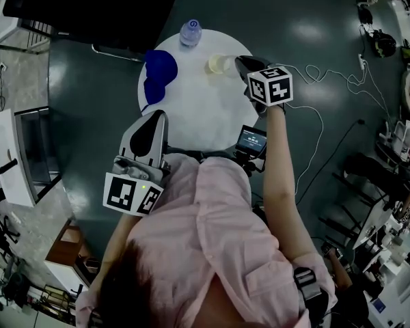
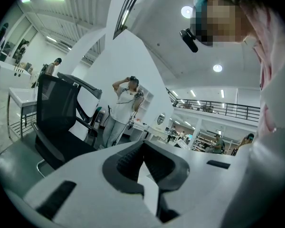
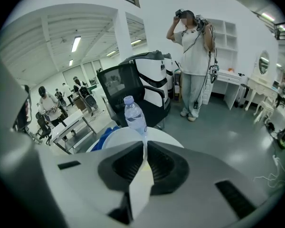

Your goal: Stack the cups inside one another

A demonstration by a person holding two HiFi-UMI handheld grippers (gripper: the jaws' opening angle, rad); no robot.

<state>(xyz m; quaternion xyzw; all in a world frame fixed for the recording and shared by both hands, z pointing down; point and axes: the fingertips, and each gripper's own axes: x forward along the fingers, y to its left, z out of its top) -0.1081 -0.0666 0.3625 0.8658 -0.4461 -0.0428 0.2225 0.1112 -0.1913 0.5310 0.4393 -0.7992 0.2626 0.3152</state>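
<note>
A pale translucent cup [image 1: 219, 64] hangs over the far right part of the round white table [image 1: 198, 115]. My right gripper [image 1: 238, 61] is shut on its rim. In the right gripper view the cup's thin wall [image 3: 141, 184] runs between the pads of that gripper [image 3: 145, 148]. Blue cups [image 1: 157, 74] stand at the table's far left, and they show as a blue edge [image 3: 100, 139] in the right gripper view. My left gripper [image 1: 149, 137] hovers at the table's near left edge, apart from the cups. In its own view the left gripper [image 2: 143, 152] points level with its jaws together and nothing in them.
A clear water bottle [image 1: 190, 31] [image 3: 134, 118] stands at the table's far edge, between the blue cups and the pale cup. A black office chair [image 1: 96, 9] is behind the table. A small screen device [image 1: 251, 141] sits at the near right edge. Cables [image 1: 314, 108] trail on the floor to the right.
</note>
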